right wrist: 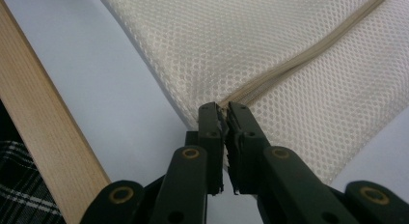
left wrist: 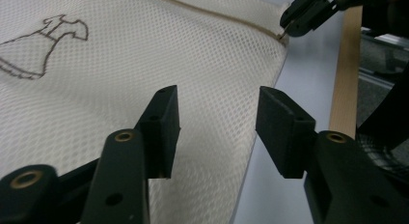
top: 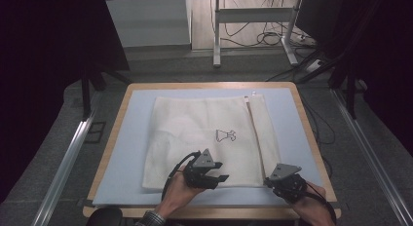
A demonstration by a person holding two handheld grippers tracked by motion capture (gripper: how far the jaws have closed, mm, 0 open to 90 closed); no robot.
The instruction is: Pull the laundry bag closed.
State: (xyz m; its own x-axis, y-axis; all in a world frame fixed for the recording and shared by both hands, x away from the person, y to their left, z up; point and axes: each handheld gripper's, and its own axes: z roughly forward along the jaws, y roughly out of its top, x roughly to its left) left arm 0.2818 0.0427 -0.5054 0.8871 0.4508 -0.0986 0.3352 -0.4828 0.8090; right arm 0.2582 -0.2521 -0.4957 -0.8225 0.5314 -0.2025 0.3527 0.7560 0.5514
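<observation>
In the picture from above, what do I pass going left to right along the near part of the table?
Bare blue mat → left gripper over the cream mesh bag → right gripper at the bag's near right corner → wooden table edge.

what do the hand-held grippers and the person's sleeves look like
Both are black. The left hand-held gripper and the right hand-held gripper each carry a grey three-cornered plate on top and trail a black cable. Up close, the jaws are black bars with brass-coloured pivot rings, ending in flat rectangular pads. A plaid sleeve cuff shows at the left wrist.
</observation>
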